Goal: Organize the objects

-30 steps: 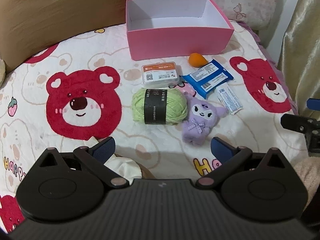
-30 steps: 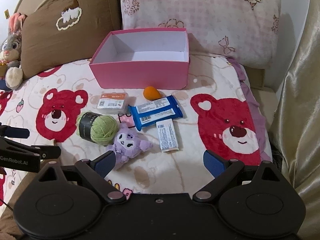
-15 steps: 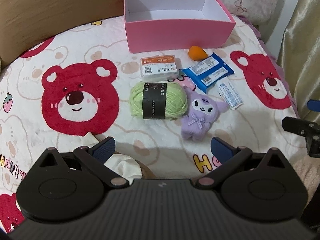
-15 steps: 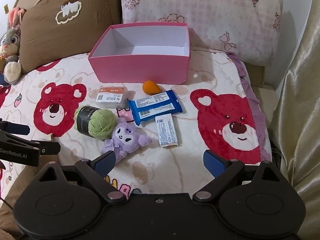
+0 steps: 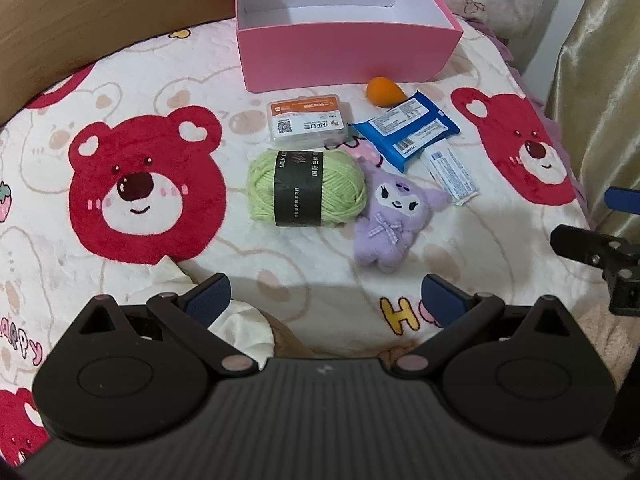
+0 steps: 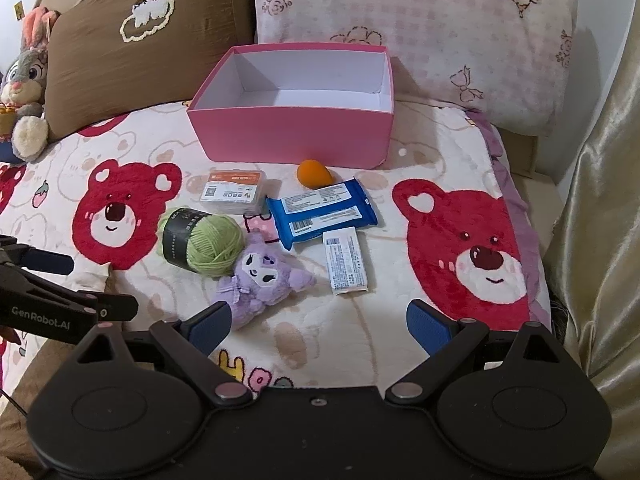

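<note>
We note six loose things clustered on the bear-print blanket (image 6: 472, 152) just in front of an open pink box (image 6: 294, 136) with a white interior: an orange egg-shaped sponge (image 6: 314, 173) nearest the box, a clear flat case (image 6: 233, 191) with an orange label, a blue wipes packet (image 6: 322, 213), a small white sachet (image 6: 346, 261), a green yarn ball (image 6: 202, 246) with a black band, and a purple plush doll (image 6: 260, 280) lying face up against the yarn. Our left gripper (image 5: 326, 298) and right gripper (image 6: 318, 326) both hover short of the cluster with jaws spread wide, holding nothing.
</note>
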Available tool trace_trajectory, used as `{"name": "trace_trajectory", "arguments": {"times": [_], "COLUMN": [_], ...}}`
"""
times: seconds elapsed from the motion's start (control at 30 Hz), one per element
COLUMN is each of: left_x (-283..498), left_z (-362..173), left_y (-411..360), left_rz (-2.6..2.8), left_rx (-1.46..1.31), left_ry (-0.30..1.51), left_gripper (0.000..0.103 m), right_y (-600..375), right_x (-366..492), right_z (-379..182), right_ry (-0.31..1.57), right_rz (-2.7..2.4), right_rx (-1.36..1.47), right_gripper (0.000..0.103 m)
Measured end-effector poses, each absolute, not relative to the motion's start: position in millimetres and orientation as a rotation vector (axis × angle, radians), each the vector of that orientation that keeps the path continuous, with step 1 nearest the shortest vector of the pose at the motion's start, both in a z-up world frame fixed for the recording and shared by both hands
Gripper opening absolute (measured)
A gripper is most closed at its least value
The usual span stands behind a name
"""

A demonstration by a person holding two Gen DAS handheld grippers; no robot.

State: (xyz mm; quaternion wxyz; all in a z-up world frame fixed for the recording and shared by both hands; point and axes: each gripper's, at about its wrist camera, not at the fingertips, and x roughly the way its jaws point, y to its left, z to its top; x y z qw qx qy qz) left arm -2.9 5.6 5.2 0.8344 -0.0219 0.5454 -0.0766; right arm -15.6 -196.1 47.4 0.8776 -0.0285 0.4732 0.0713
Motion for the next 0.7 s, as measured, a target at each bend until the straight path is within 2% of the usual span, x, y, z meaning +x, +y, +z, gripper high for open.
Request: {"name": "trace_trajectory", "arguments": {"times": [0.7], "left_x": [-2.1], "left_z": [3.1], "left_y": [6.2], "left_rz": [-0.181], "left_rx": [-0.049], "left_ry": [1.164], "left_gripper": [0.103], "right_y": [-192.8], "right_x": [-16.7], "right_z": [42.3], "right_ry": [0.999], "right_rz": [0.138], "right_rx": [-0.07], "right_gripper": [0.096]}}
